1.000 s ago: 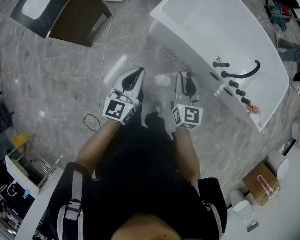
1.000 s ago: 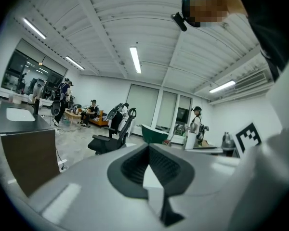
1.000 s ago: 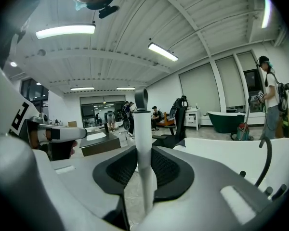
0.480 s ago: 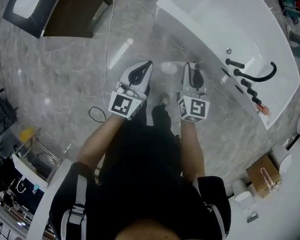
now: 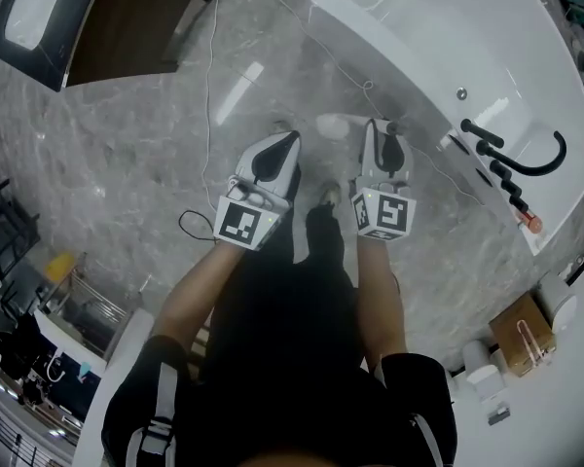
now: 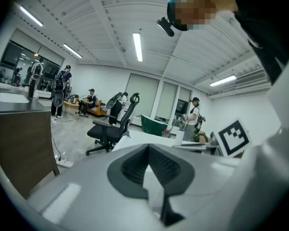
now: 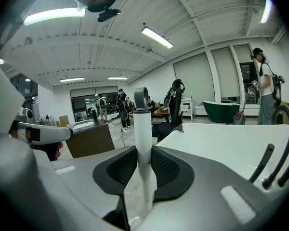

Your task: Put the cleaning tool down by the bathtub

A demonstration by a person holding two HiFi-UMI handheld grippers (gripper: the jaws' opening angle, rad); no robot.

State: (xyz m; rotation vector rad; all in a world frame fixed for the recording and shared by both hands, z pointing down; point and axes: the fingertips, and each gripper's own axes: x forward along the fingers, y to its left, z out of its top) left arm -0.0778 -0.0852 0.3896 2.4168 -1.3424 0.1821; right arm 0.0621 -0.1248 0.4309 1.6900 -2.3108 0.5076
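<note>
Since a second ago the left gripper (image 5: 288, 139) and right gripper (image 5: 380, 126) have sunk toward the grey marbled floor (image 5: 127, 163). Only the right gripper view shows its jaws pressed on the white rod-shaped cleaning tool (image 7: 142, 129), upright beside the white bathtub (image 7: 221, 143). The left jaws stand slightly apart, with nothing between.

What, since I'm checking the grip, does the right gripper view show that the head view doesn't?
Only the right gripper view: the right gripper with its pads closed on the upright white handle of the cleaning tool, and a black office chair behind. Only the head view: the left gripper, the dark cabinet and a cardboard box. Both: the white bathtub and its black faucet fittings.
</note>
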